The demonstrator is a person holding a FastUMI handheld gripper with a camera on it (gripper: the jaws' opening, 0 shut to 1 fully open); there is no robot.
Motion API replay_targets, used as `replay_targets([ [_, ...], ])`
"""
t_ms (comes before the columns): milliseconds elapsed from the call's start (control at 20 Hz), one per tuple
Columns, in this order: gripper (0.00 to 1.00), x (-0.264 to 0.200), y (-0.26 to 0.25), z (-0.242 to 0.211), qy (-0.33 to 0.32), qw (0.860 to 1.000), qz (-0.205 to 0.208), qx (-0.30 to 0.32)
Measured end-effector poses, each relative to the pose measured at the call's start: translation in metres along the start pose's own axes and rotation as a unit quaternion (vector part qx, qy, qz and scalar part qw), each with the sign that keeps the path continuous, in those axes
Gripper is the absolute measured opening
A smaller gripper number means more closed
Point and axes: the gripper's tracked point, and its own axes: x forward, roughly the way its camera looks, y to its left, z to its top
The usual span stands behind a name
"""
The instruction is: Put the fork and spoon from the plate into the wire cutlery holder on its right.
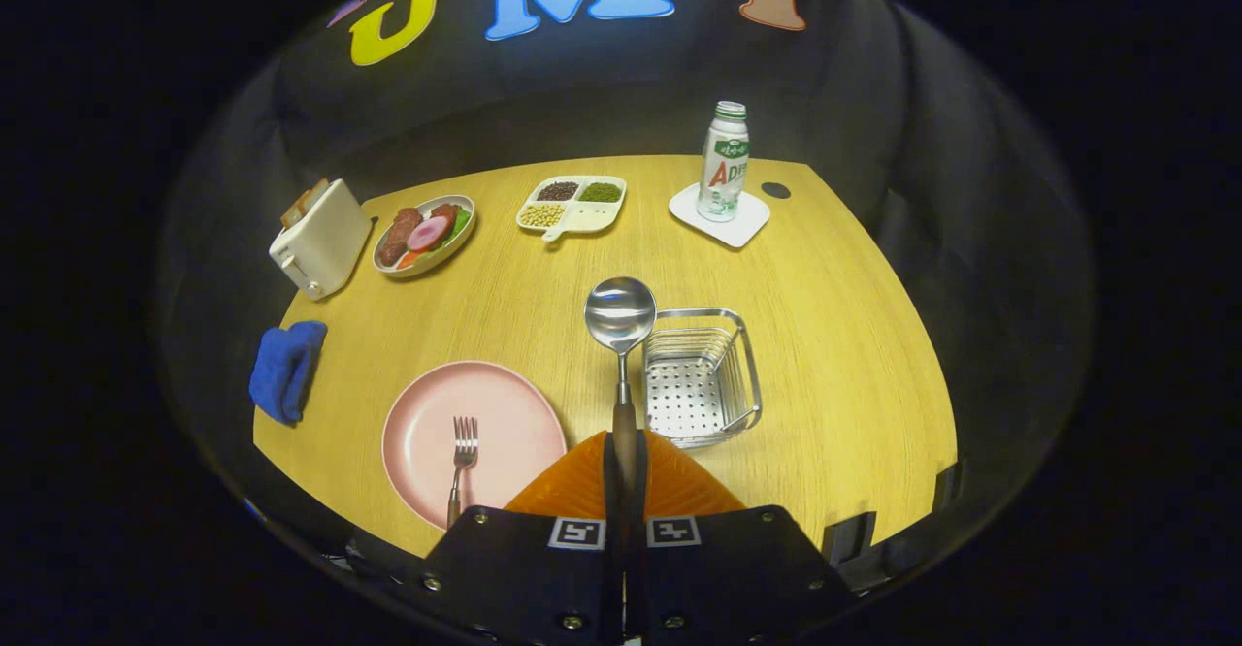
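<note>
So the spoon (621, 336) was up off the plate, pinched by its handle between the two orange fingers (582, 486) of the gripper (624, 467), which were pressed in tight on it from both sides. It stuck straight out ahead of the fingers, bowl end furthest away, shiny and facing up. From this angle the bowl sat just beside the far left corner of the wire cutlery holder (701, 374), not over the inside of it as far as I could tell.

The holder itself was a little silver wire basket with a perforated bottom, sitting on the wooden table (854, 355) just to the right of the fingers, and nothing was in it. The fork (462, 462) was lying on the pink plate (475, 433) off to the left of the fingers, tines pointing away, handle coming back toward the gripper and partly hidden by the gripper body.

Further out: a blue cloth (284, 370) bunched up at the table's left edge, well beyond the plate. Past that, a cream toaster (318, 237) with bread sticking out, and next to it a bowl of food (425, 234) with what looked like sausage and something pink. Toward the back middle there was a white divided tray (572, 205) with beans or grains in the compartments. Back right, a white bottle (725, 161) with a green cap stood upright on a white square coaster (720, 214).
</note>
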Motion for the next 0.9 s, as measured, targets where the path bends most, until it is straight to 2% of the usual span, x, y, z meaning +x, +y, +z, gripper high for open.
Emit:
replay_targets([
  [300,0.01,-0.006,-0.037,-0.004,0.041,0.999,-0.015,-0.006],
  [900,0.02,0.010,-0.047,-0.027,0.153,0.987,-0.022,-0.037],
])
